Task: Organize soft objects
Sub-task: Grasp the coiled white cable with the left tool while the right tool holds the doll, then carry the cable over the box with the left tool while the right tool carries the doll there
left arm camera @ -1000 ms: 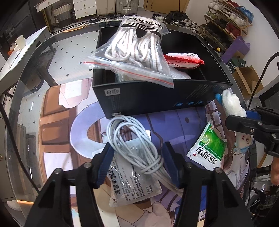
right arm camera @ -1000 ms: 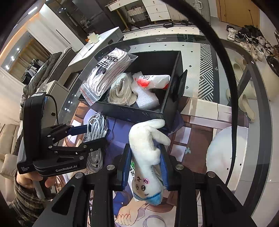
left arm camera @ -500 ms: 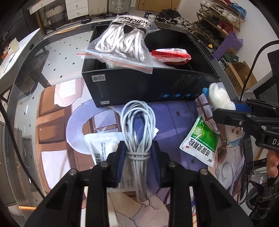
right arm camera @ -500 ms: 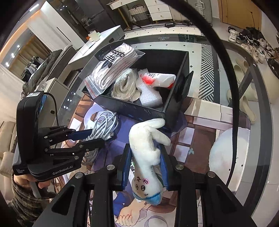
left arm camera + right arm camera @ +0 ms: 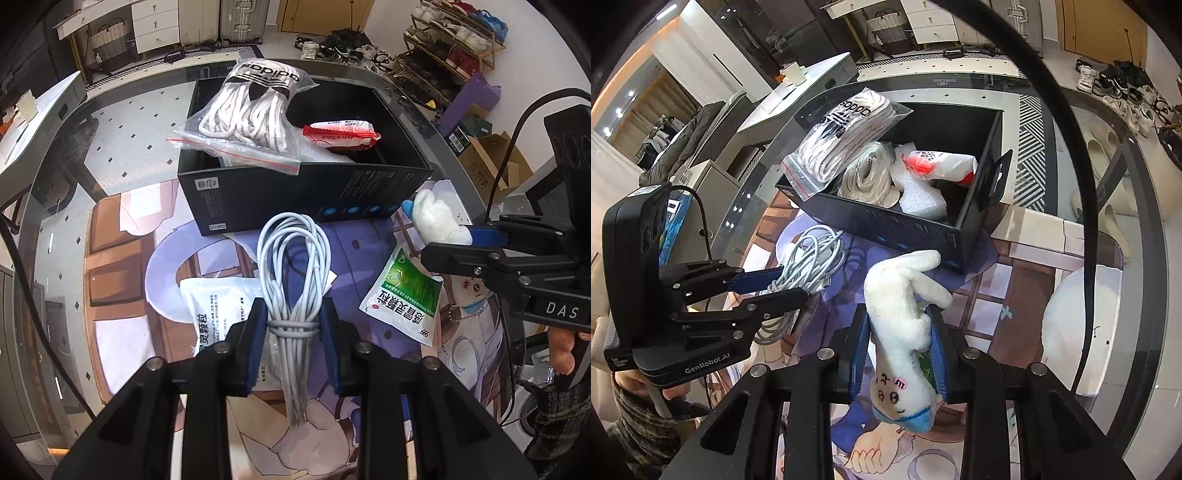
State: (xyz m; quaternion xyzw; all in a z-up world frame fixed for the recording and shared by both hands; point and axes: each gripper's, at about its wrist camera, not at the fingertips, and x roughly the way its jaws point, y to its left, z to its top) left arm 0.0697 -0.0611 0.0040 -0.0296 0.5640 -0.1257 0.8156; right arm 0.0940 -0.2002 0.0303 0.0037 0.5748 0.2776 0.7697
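Note:
My left gripper (image 5: 292,325) is shut on a bundled white cable (image 5: 293,273), lifted a little above the printed mat; the same cable (image 5: 809,254) shows between the left gripper (image 5: 783,282) fingers in the right wrist view. My right gripper (image 5: 899,332) is shut on a white plush toy (image 5: 905,317) with a blue head end. That plush toy (image 5: 437,218) also shows at the right of the left wrist view. A black box (image 5: 369,192) stands beyond, holding a bagged pair of white socks (image 5: 255,107), a red-and-white packet (image 5: 341,136) and white foam (image 5: 921,192).
A green-and-white sachet (image 5: 404,295) and a white sachet (image 5: 218,306) lie on the mat (image 5: 122,266) under the grippers. The glass table edge (image 5: 40,173) curves left. A person's hand (image 5: 561,350) holds the right gripper. Shoes and shelves stand on the floor behind.
My left gripper's jaws closed on the cable bundle and lifted it off the white sachet, away from the box. The right gripper kept still with the plush toy.

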